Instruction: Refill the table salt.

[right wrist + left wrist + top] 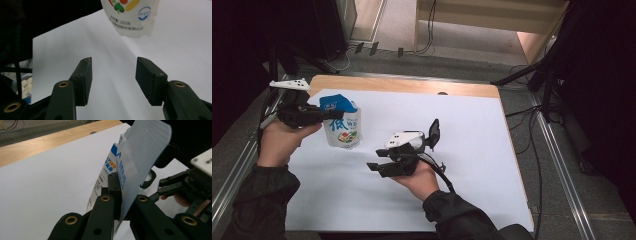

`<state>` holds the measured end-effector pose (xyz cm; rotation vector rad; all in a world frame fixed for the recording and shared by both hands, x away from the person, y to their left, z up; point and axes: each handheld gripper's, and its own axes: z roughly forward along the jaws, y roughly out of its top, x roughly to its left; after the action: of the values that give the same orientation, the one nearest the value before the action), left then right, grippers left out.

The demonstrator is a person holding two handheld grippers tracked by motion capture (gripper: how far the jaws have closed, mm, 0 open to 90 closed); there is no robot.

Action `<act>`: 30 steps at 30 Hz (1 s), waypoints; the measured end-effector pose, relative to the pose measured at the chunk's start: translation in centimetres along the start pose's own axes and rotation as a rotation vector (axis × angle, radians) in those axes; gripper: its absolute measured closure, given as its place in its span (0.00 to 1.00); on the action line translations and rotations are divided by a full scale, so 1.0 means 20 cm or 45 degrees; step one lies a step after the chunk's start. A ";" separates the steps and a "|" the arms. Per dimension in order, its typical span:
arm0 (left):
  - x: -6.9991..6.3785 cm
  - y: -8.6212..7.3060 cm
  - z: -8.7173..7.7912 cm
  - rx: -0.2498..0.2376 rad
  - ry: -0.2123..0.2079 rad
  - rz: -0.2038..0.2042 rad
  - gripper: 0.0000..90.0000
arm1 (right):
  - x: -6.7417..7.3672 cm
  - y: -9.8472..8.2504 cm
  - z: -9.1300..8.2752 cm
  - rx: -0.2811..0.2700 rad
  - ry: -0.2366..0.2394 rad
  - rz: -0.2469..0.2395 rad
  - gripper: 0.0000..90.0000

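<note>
Jaws of left gripper (pixel 329 115) pinching pouch (pixel 343 125) edge, right gripper (pixel 374 166) parted, apart.

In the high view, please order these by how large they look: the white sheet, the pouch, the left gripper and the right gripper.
1. White sheet, by far the largest.
2. Right gripper and pouch: they look about alike, so I do not rank them.
3. Left gripper, a little smaller, though the hand hides part of it.

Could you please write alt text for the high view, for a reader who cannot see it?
The left gripper is shut on the blue top of a white printed pouch, holding it upright over a white sheet that covers a wooden table. The right gripper, jaws open with nothing between them, points toward the pouch from the sheet's middle.
</note>
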<state>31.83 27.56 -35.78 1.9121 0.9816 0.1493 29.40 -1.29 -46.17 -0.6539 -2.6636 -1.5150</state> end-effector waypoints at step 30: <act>-0.26 0.05 0.07 0.064 -0.118 0.050 1.00 | -0.03 -0.07 0.24 0.014 -0.220 0.070 0.41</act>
<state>29.58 22.82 -34.33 1.9670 0.8942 0.0587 30.44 1.73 -49.97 -0.8885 -2.7480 -1.4939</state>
